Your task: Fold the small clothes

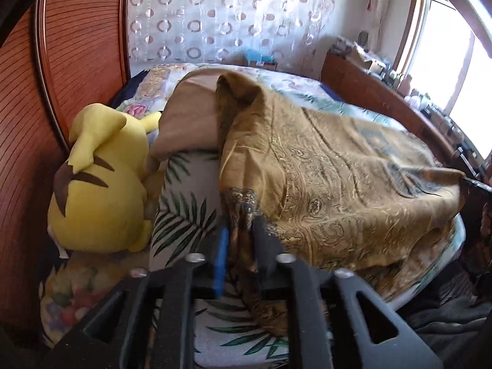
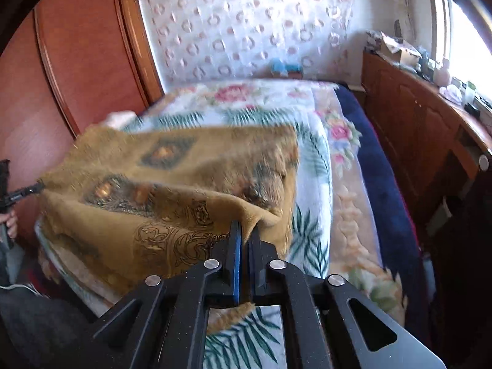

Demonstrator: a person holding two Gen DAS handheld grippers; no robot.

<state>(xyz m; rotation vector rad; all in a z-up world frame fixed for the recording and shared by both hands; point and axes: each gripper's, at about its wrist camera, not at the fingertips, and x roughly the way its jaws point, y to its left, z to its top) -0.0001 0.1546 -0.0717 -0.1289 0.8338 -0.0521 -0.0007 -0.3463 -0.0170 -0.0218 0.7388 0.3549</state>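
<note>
Bed [image 1: 184,221] with palm-leaf cover; on it: gold patterned cloth [image 1: 338,184], yellow plush toy [image 1: 98,190], tan pillow [image 1: 190,123]

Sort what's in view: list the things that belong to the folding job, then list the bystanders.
Job:
- mustard-gold paisley cloth
- left hand-held gripper, cloth between its fingers
- right hand-held gripper, cloth corner between its fingers

Lying about:
- yellow plush toy with brown stripes
- tan pillow
- wooden sideboard with clutter
</note>
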